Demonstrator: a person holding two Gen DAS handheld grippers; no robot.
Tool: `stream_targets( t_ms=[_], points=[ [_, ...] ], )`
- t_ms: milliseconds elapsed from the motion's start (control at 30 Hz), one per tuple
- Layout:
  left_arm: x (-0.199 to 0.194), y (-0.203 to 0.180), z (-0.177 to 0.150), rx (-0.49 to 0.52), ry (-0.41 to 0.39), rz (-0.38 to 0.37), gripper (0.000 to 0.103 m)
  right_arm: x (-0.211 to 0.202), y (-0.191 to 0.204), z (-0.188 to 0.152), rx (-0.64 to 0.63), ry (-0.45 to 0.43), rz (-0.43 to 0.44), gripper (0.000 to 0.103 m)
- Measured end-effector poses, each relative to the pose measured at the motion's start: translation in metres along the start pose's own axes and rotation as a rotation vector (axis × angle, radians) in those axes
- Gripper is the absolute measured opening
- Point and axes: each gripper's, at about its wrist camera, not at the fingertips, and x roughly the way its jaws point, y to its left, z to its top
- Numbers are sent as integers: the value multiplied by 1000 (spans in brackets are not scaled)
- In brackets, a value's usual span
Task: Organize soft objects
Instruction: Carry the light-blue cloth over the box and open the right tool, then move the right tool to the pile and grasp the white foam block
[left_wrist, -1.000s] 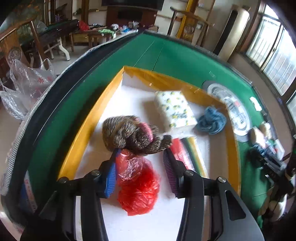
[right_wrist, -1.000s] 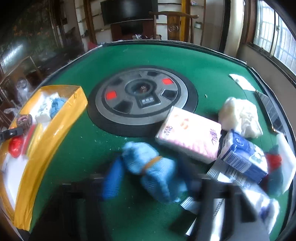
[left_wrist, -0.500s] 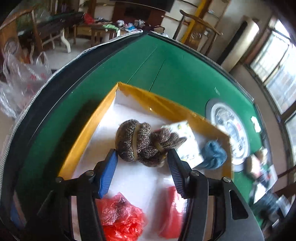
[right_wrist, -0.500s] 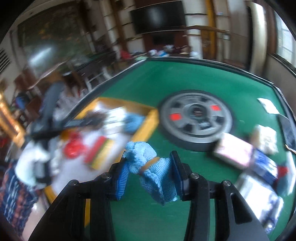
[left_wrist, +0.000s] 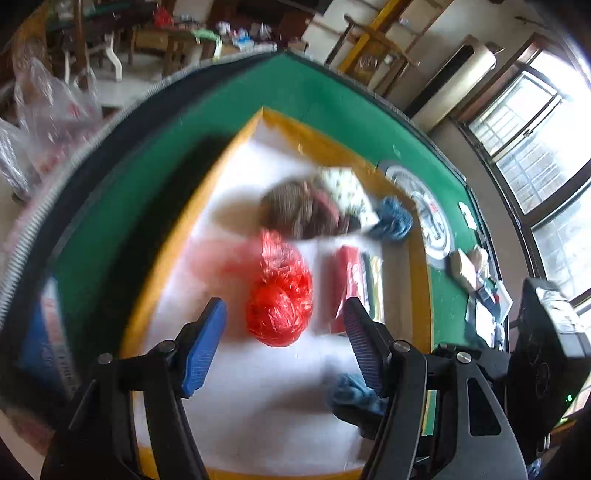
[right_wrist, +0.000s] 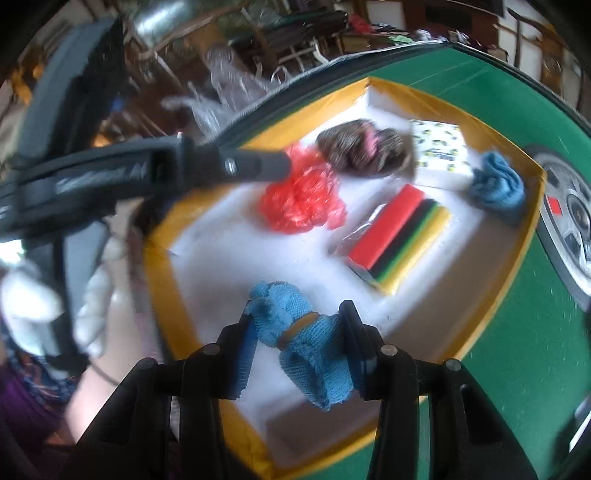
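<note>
The biggest thing is the green table (right_wrist: 517, 387), with its round grey middle part (right_wrist: 569, 229) off to one side. On the table sits my box (right_wrist: 491, 306), with yellow walls and a white floor. Lots of soft things lie in the box. The striped pack (right_wrist: 402, 236) is red, black, green and yellow, and it lies flat near the middle. Beside it is the crumpled red plastic bag (right_wrist: 303, 199). Behind the bag is the brown knitted bundle (right_wrist: 362, 149) with a pink band on it. It touches the white tissue pack (right_wrist: 439, 153) with little yellow prints. A loose blue cloth (right_wrist: 496, 182) is bunched up by the far wall, just beside the tissue pack. My right tongs (right_wrist: 299, 341) are pinching the blue rolled towel (right_wrist: 303, 336), which has a brown band round its middle. The towel hangs over the near part of the box floor and I cannot tell if it touches the floor. My left tongs (left_wrist: 284, 345) have nothing in them. Their jaws have just been opening and now stand wide apart, over the white floor close to the red bag. The brown bundle lies further off, well clear of their blue pads (left_wrist: 205, 350).
</note>
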Motion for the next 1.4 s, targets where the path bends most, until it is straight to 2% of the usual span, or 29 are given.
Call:
stream_targets(
  t_ms=[133, 233, 333, 433, 500, 600, 667, 800, 867, 900, 933, 1000, 1033, 1067, 1100, 1167, 1267, 1400],
  points=[
    [27, -4, 16, -16, -8, -1, 65, 14, 1, 11, -26, 6, -114, 39],
    [27, -5, 24, -42, -50, 9, 65, 21, -8, 21, -1, 10, -157, 39],
    [4, -5, 21, -68, -133, -52, 65, 25, -15, 33, 20, 6, -188, 39],
    [-22, 2, 12, -103, -199, -65, 65, 25, -21, 46, 26, -12, -210, 39],
    [-39, 8, 3, -119, -235, -79, 65, 28, -24, 51, 34, -20, -229, 43],
    [-59, 14, -12, -136, -294, -74, 73, 22, -25, 46, 61, -48, -209, 49],
    [-66, 13, -20, -147, -318, -75, 73, 6, -24, 37, 90, -87, -172, 55],
    [-66, -7, -31, -128, -306, -104, 74, -35, -32, 14, 124, -193, -136, 58],
    [-67, -22, -33, -108, -302, -133, 74, -68, -43, -6, 156, -266, -163, 58],
    [-68, -34, -37, -82, -320, -172, 74, -82, -49, -13, 166, -305, -187, 58],
    [-69, -44, -41, -55, -343, -200, 74, -103, -55, -21, 178, -374, -242, 59],
    [-72, -66, -49, 16, -390, -248, 83, -146, -72, -48, 210, -493, -382, 79],
    [-72, -77, -53, 53, -407, -271, 83, -158, -82, -52, 237, -530, -432, 98],
    [-69, -88, -57, 86, -412, -299, 83, -175, -99, -68, 278, -557, -478, 102],
    [-63, -99, -62, 110, -390, -337, 83, -182, -111, -75, 311, -551, -502, 102],
    [-45, -117, -68, 138, -300, -375, 83, -189, -151, -96, 432, -476, -560, 102],
    [-16, -146, -83, 210, -174, -352, 83, -194, -201, -130, 584, -431, -532, 102],
    [2, -167, -100, 254, -98, -328, 83, -207, -235, -167, 683, -454, -605, 102]
  ],
)
